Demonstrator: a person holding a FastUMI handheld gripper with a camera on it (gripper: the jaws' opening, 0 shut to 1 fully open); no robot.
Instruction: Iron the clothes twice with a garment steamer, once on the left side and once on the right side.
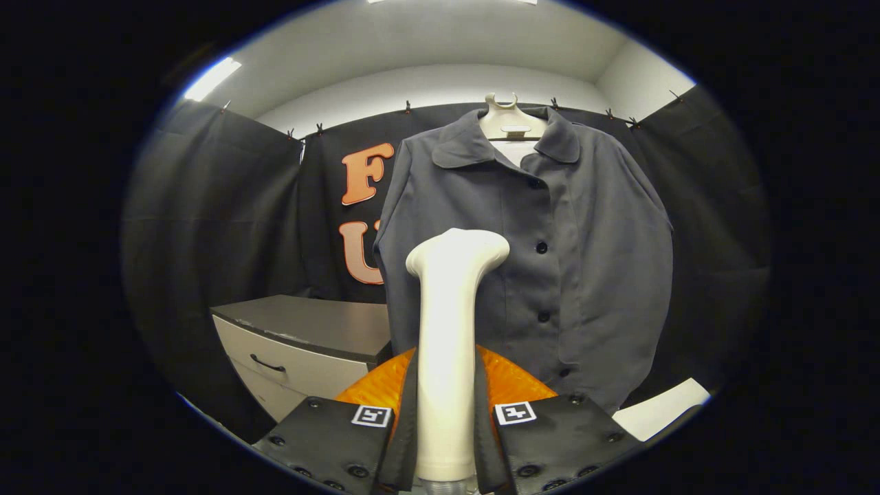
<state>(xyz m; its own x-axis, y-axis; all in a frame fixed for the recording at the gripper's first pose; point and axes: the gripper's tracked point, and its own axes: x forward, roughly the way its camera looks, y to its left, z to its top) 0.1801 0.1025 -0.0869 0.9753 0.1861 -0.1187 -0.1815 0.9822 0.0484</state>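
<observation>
Clamping the white steamer (448,330) between both fingers, the gripper (445,440) holds it upright before a grey shirt (550,240) hanging on a hanger (509,124), a drawer unit (302,350) beside.

My fisheye camera rides low behind my gripper (445,419), looking forward along its two black fingers (330,440) clamped on the white plastic steamer handle (447,344). It faces the dark grey buttoned shirt (550,240) hanging near ahead, level with its middle.
</observation>
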